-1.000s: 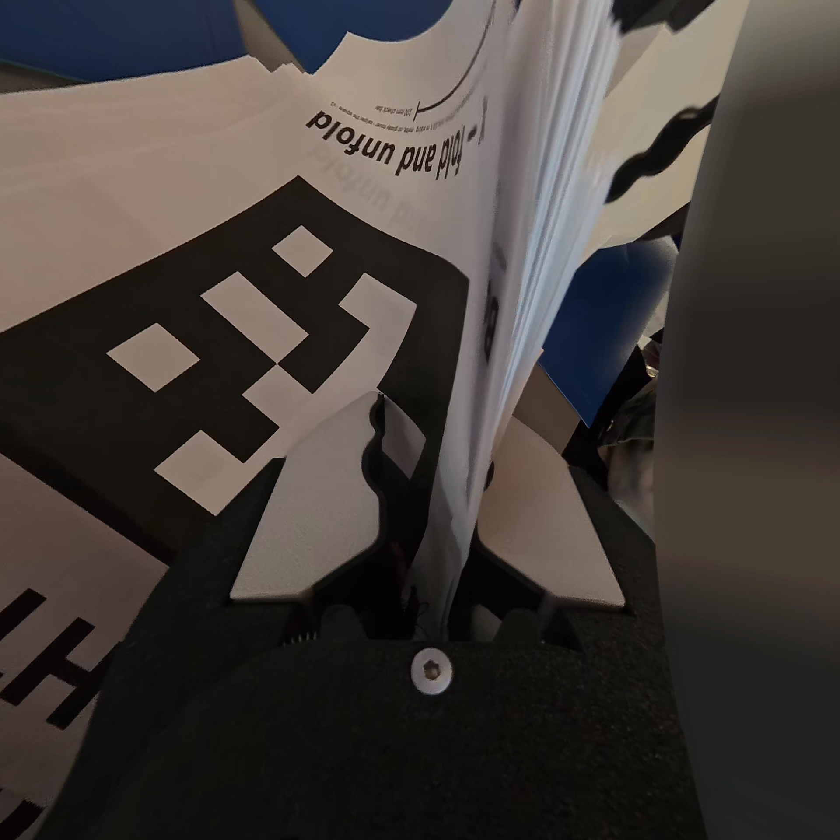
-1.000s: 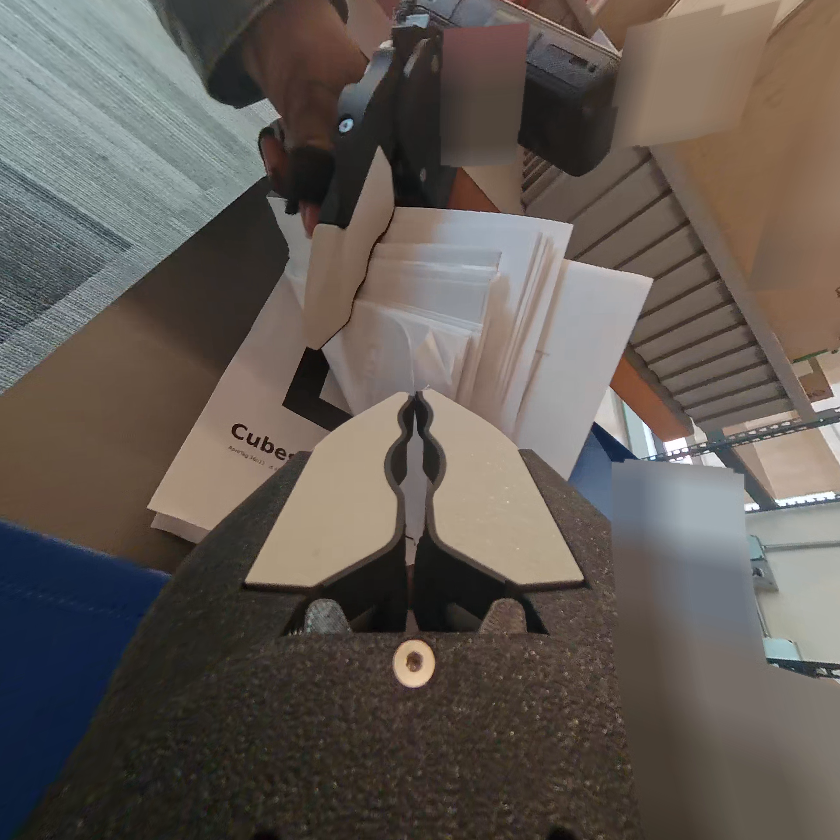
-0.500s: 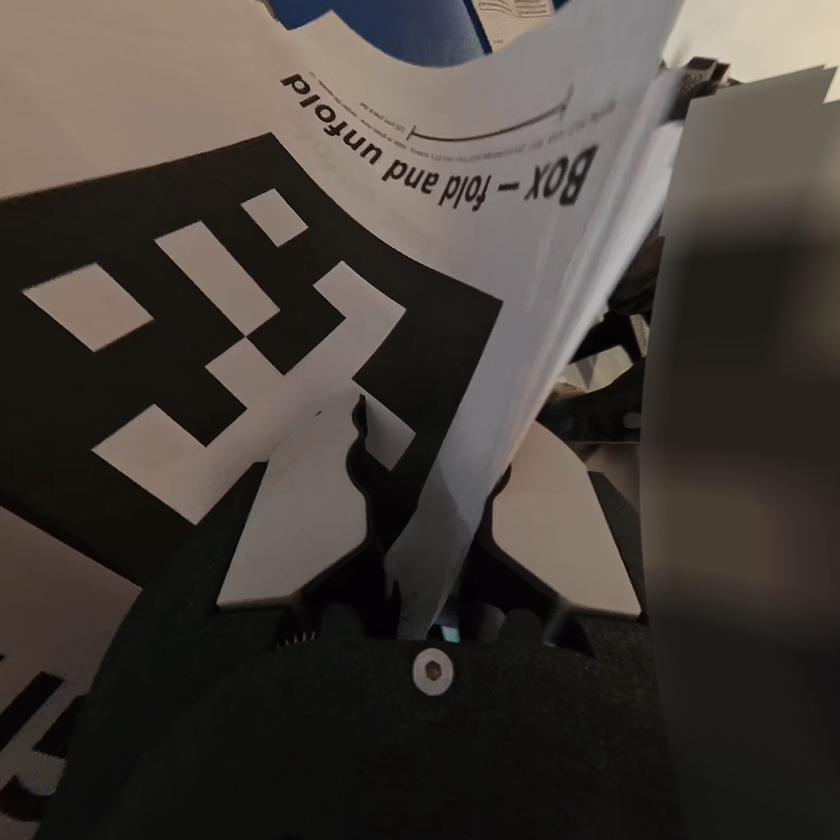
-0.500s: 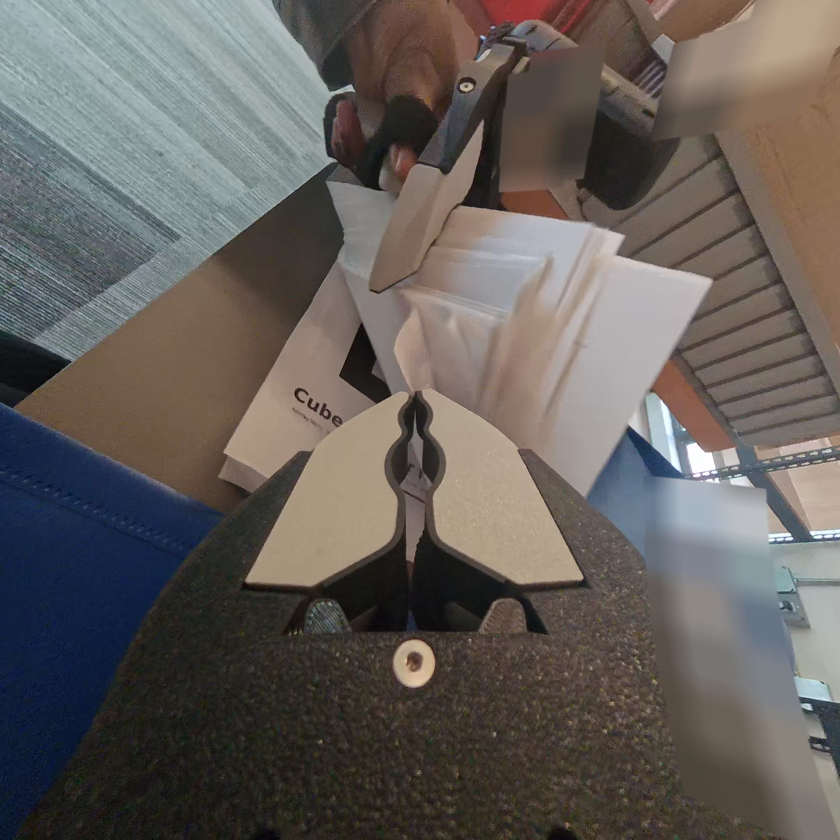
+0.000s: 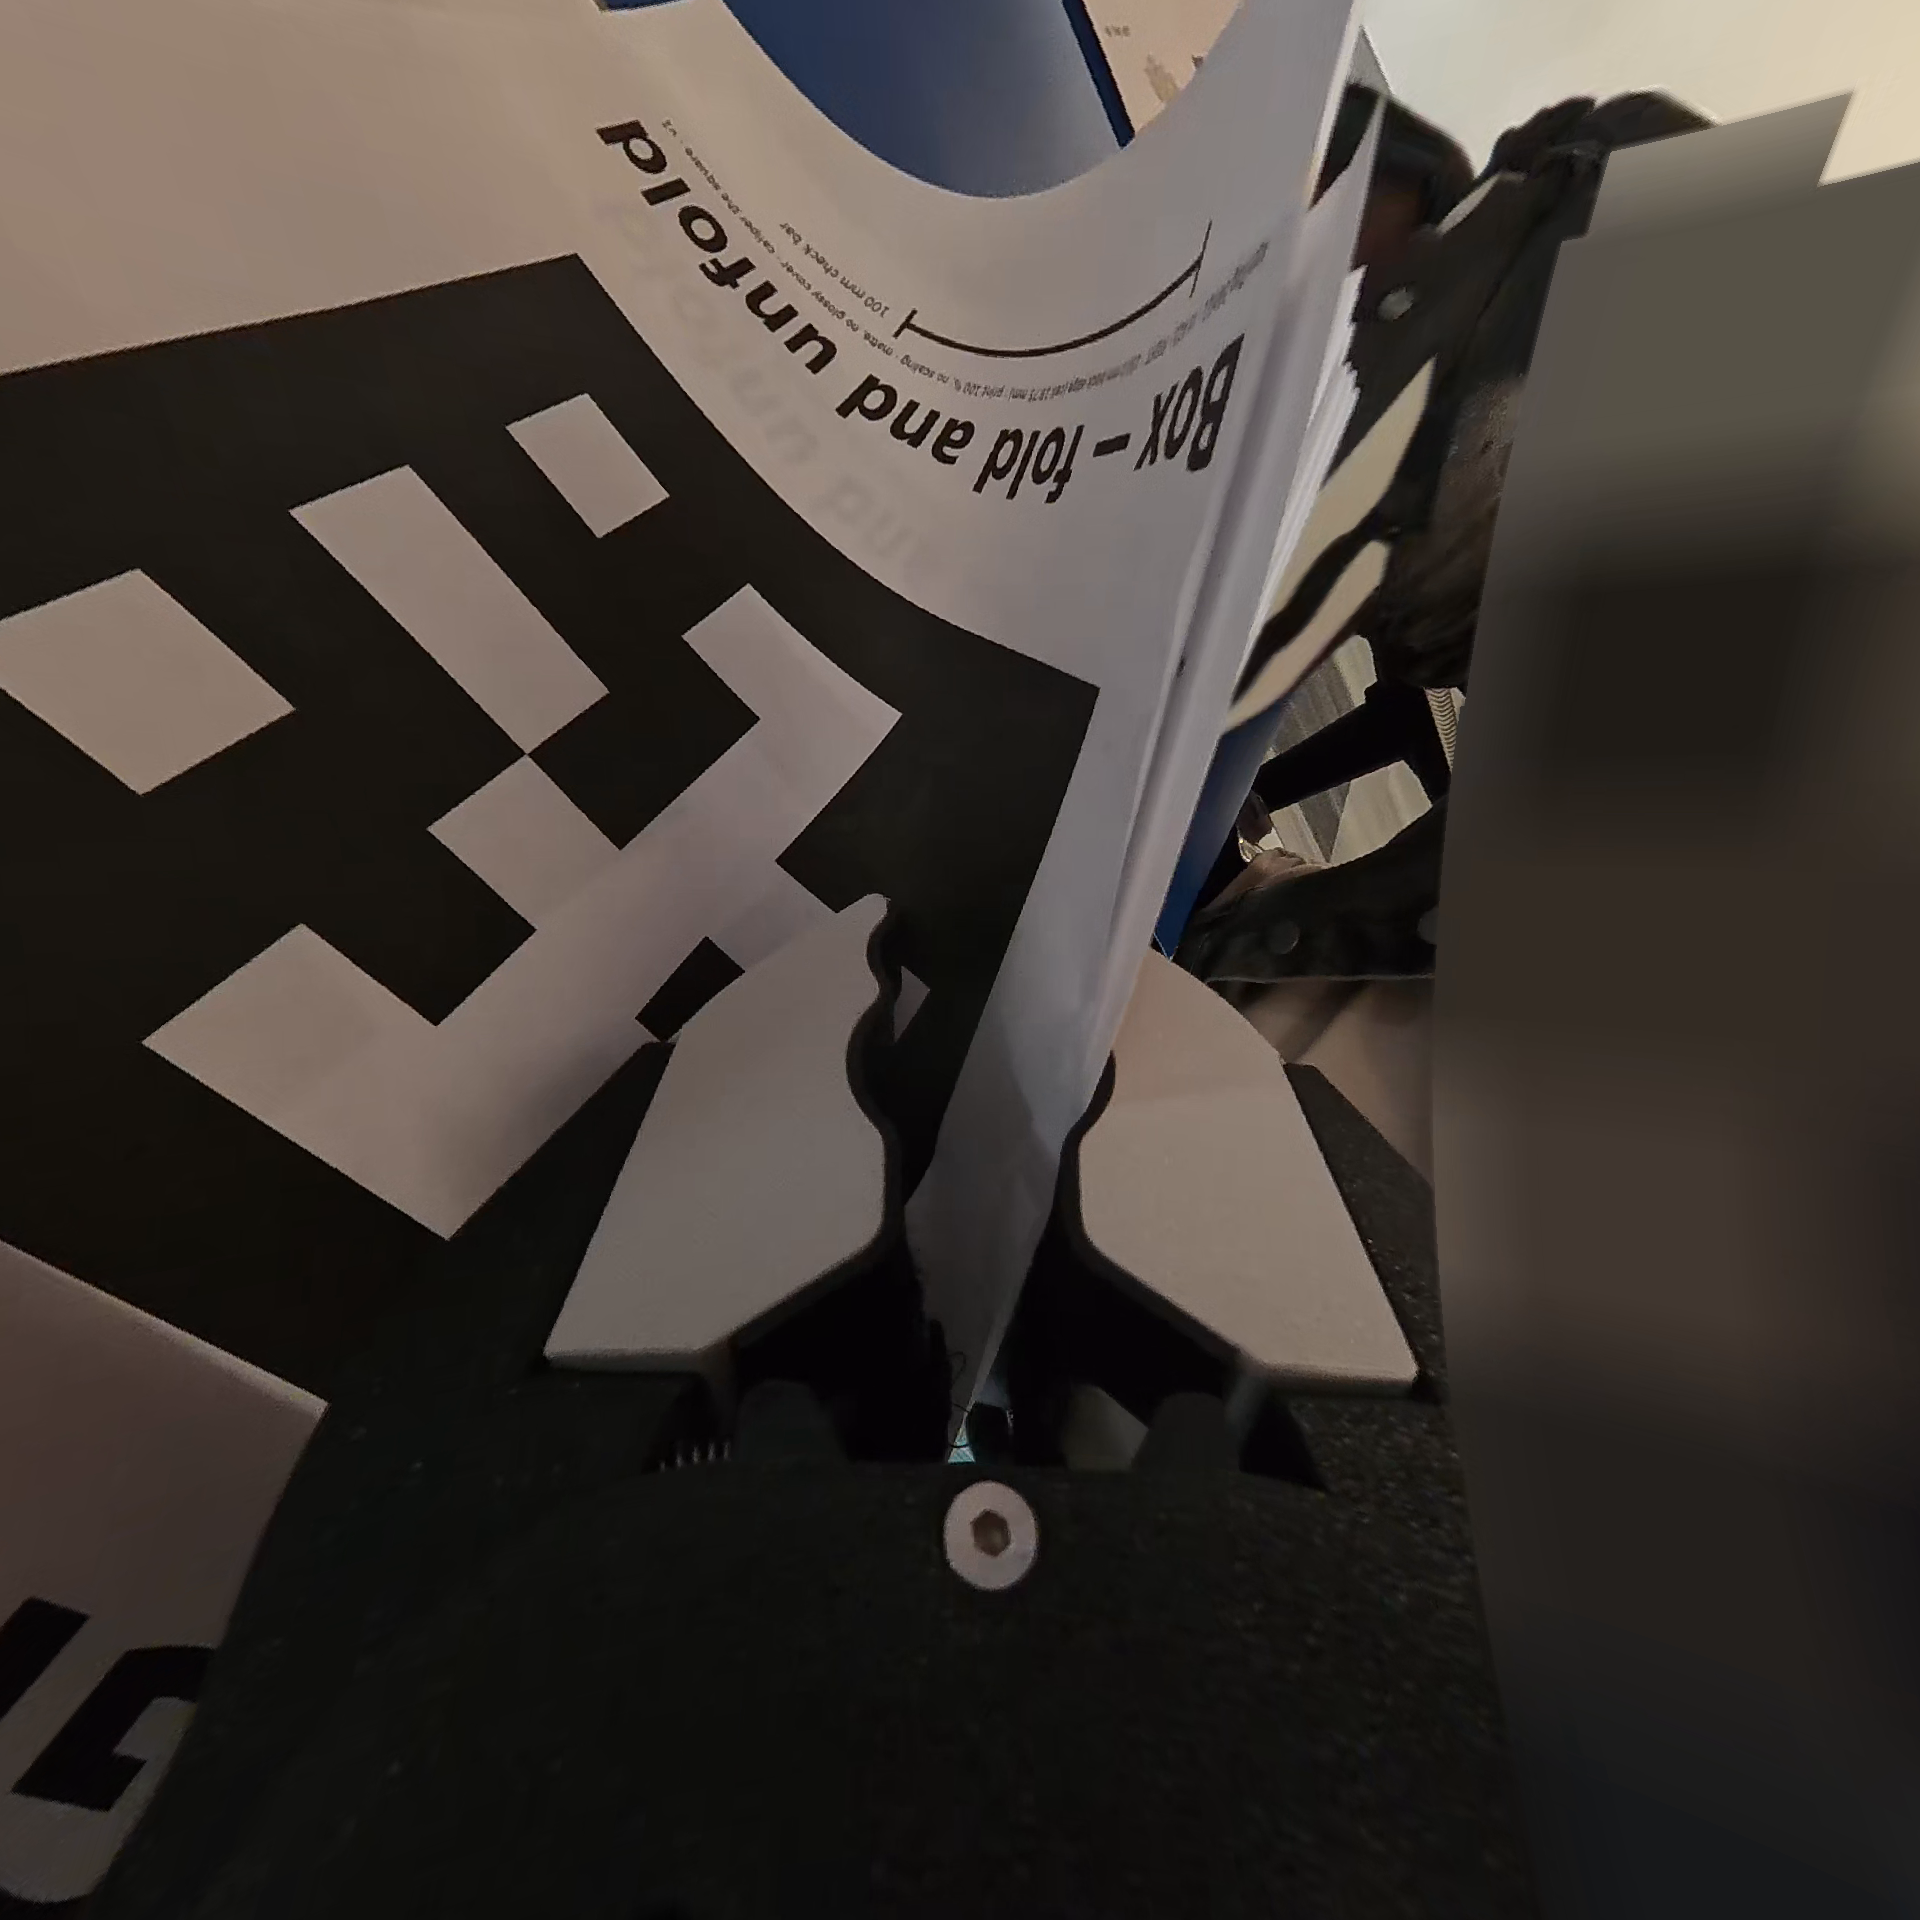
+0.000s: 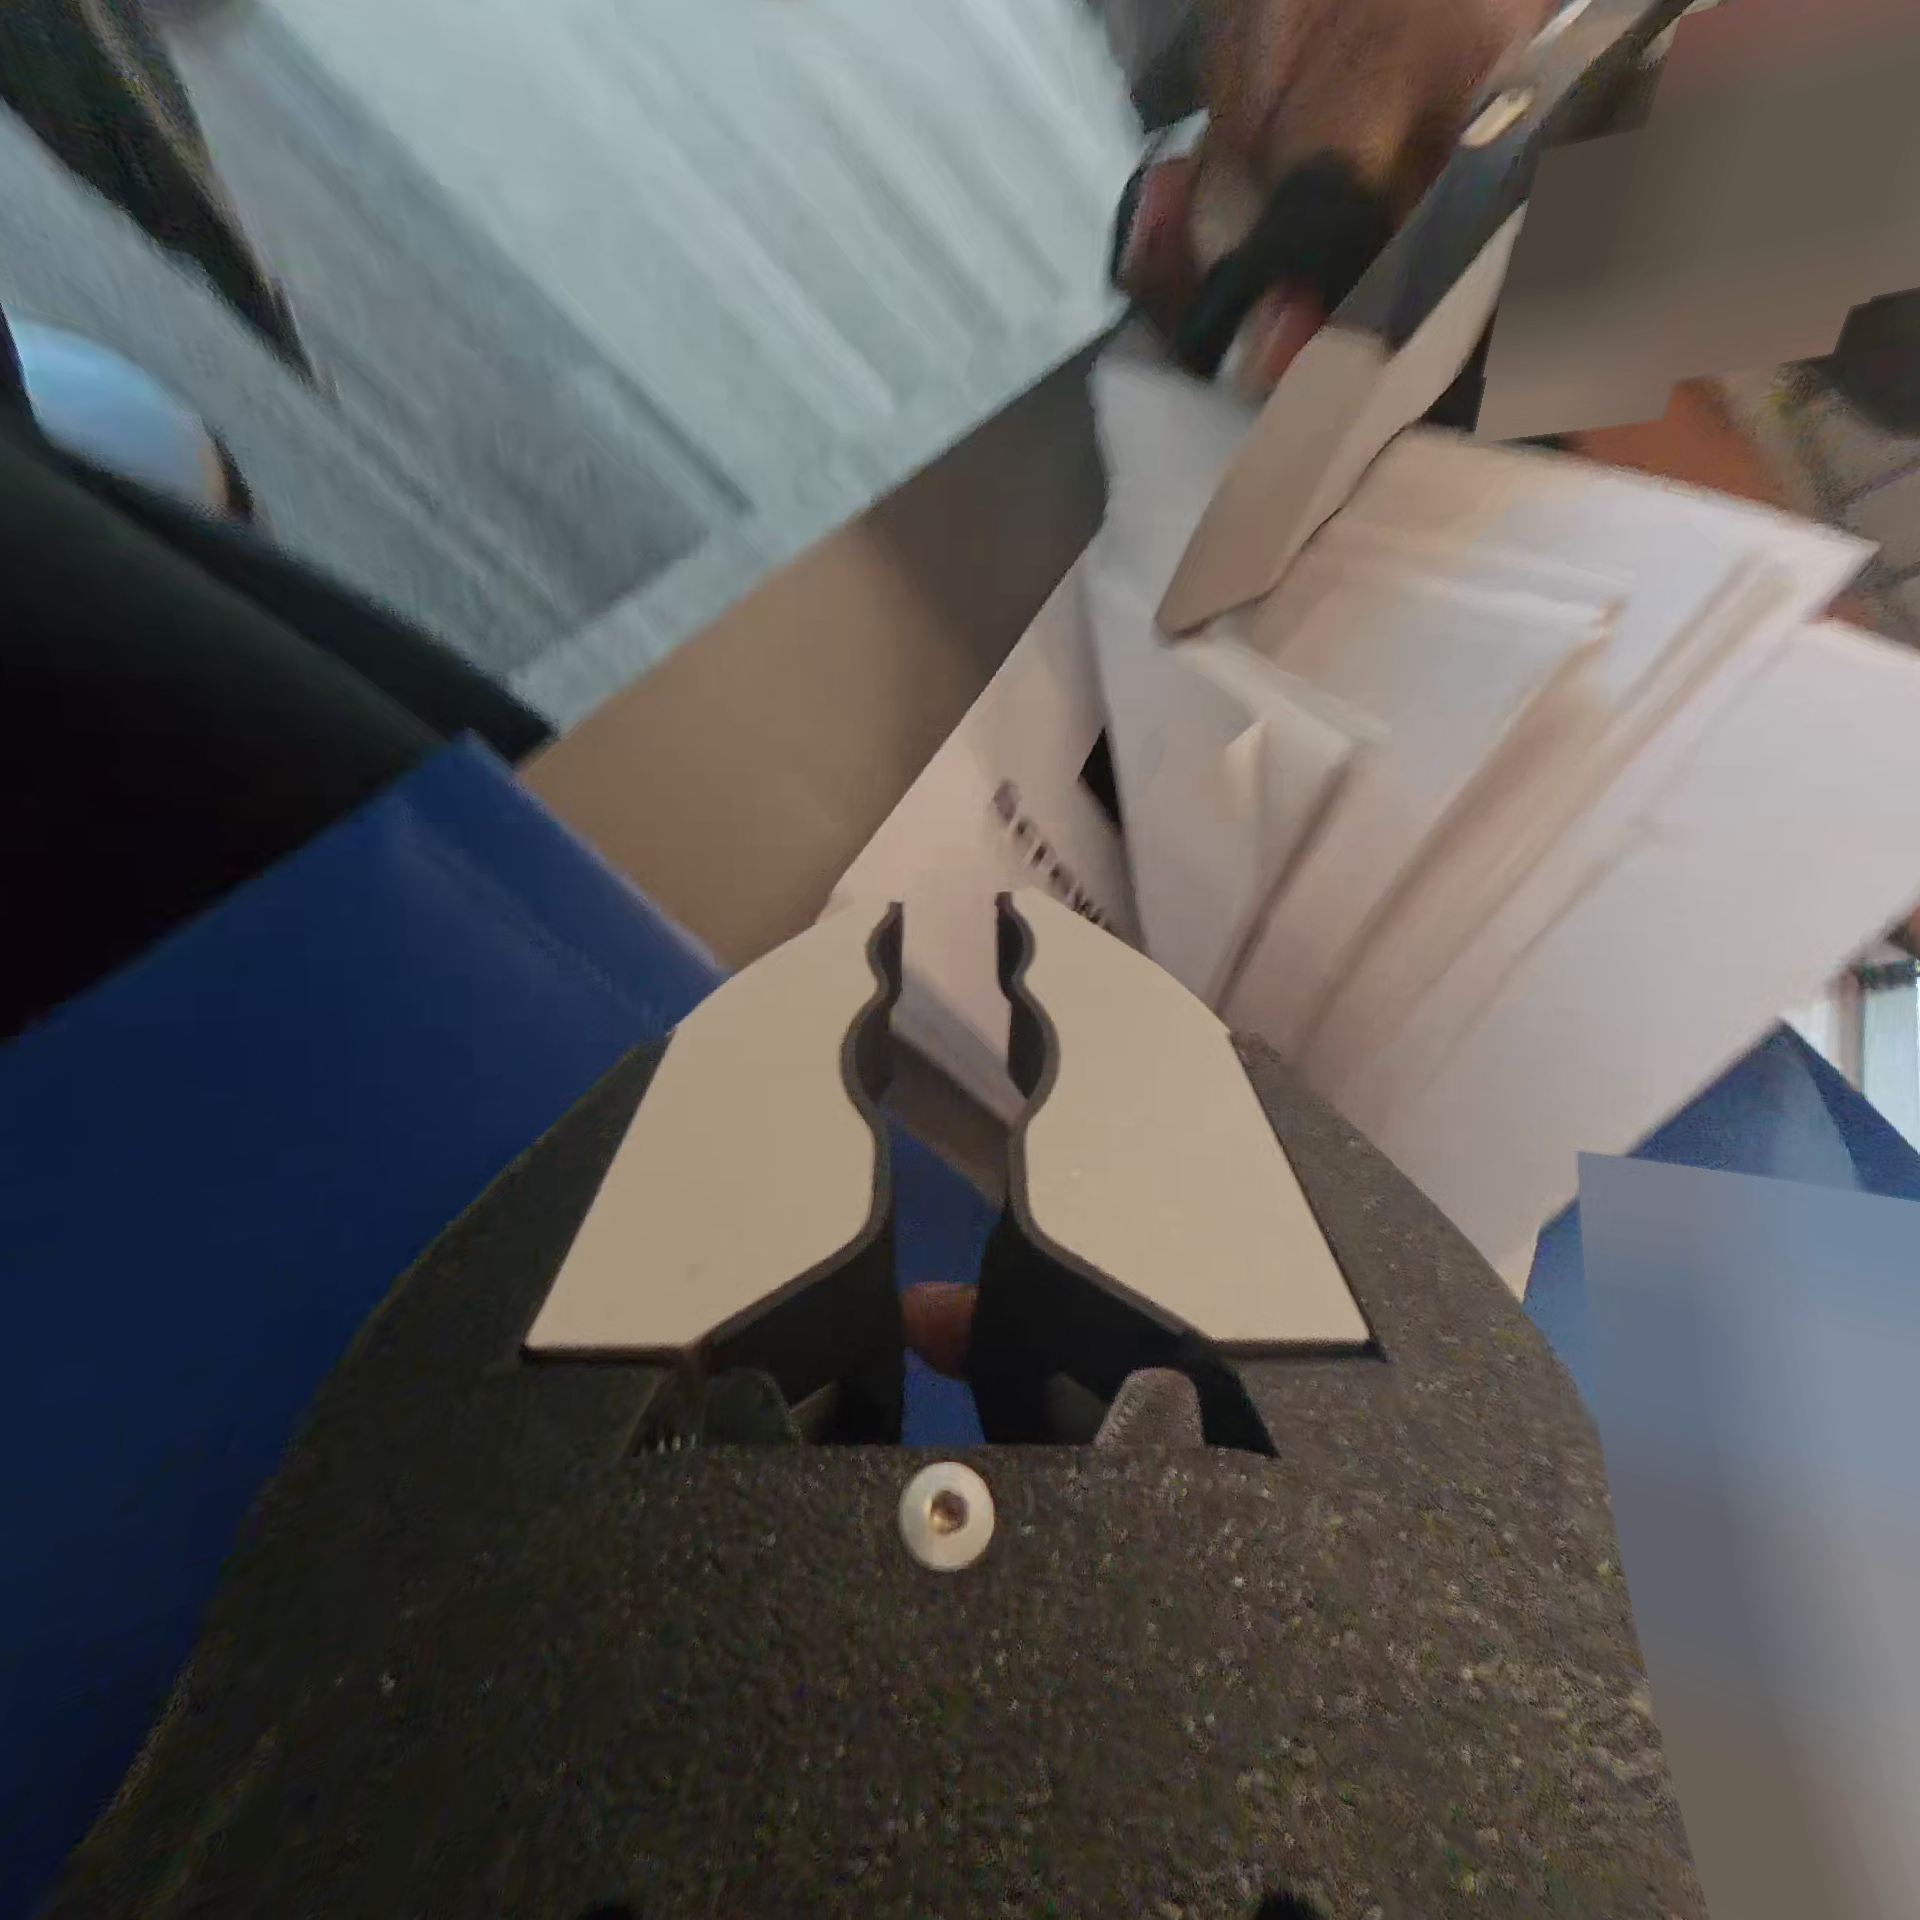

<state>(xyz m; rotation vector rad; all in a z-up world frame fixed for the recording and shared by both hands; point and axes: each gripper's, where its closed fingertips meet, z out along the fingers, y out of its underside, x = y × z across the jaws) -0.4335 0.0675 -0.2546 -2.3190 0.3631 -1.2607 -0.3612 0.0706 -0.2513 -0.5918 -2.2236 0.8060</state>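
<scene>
My left gripper (image 5: 997, 956) is shut on a stack of white paper sheets (image 5: 1049, 1091) that stands on edge between its fingers. The front sheet (image 5: 520, 727) bends away to the left and bears a large black square pattern and printed text. In the right wrist view the same stack (image 6: 1455, 779) fans out, with a pale finger of the left gripper (image 6: 1278, 488) pressed on its top and a hand (image 6: 1299, 125) behind it. My right gripper (image 6: 948, 920) is open by a narrow gap and holds nothing, just below and left of the stack. It also shows in the left wrist view (image 5: 1340, 540).
A blue folder (image 6: 312, 1039) lies under and left of my right gripper, and its other part (image 6: 1766, 1122) shows at the right. A brown surface (image 6: 727, 748) carries more printed sheets (image 6: 997, 831). Grey carpet (image 6: 571, 260) lies beyond. Blurred patches cover the right side of both views. About 8 cm separates my left fingertips from my right. To the blue folder (image 6: 312, 1039): right tips about 10 cm, left tips about 15 cm.
My right gripper was shut on the lower edge of the stack and has opened and let go, drawing back down and left. The left gripper keeps its hold and the front sheet has swung wider.
</scene>
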